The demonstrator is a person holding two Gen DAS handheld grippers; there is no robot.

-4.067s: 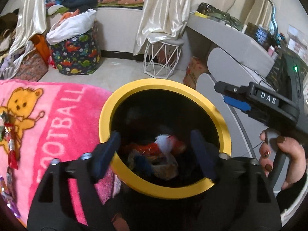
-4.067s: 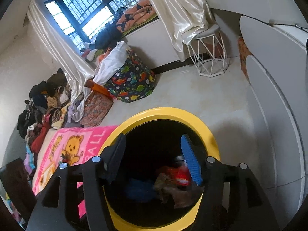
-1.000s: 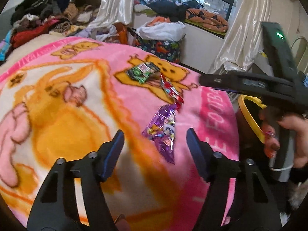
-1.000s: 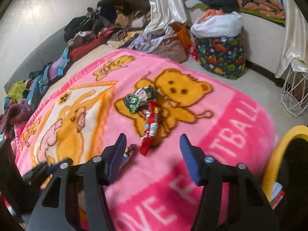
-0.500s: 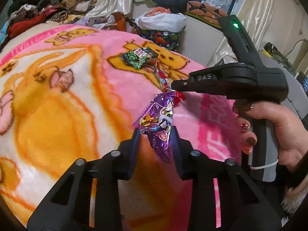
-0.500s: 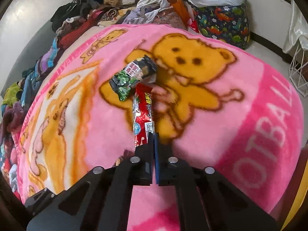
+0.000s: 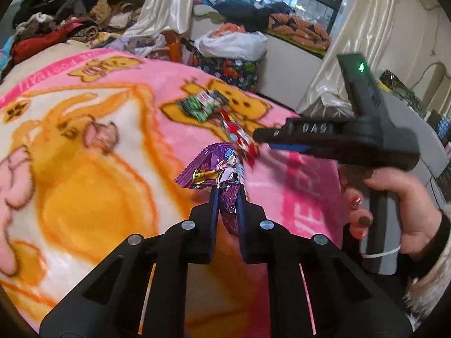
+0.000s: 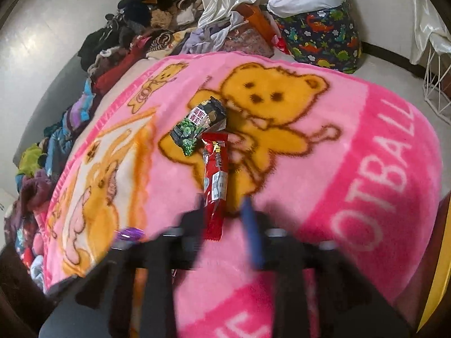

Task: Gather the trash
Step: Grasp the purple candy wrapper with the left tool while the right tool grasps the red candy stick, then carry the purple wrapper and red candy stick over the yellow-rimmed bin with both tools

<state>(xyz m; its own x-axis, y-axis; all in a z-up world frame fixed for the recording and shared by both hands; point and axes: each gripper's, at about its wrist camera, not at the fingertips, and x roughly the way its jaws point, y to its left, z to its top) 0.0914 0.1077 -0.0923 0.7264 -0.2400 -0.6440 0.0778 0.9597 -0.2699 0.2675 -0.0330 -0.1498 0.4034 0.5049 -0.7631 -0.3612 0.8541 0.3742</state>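
Left gripper (image 7: 227,195) just closed, clamps purple wrapper (image 7: 217,169) at frame centre; right gripper (image 8: 225,211) just reopened, jaws apart, straddling red wrapper (image 8: 215,180) on pink blanket (image 8: 324,146)

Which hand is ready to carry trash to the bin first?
Probably the left. The left gripper has just closed on the purple wrapper. The right gripper has just reopened around the red wrapper, which lies on the pink blanket.

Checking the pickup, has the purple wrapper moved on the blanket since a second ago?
Yes. The purple wrapper, flat before, is now bunched and raised off the pink blanket, pinched by the left gripper.
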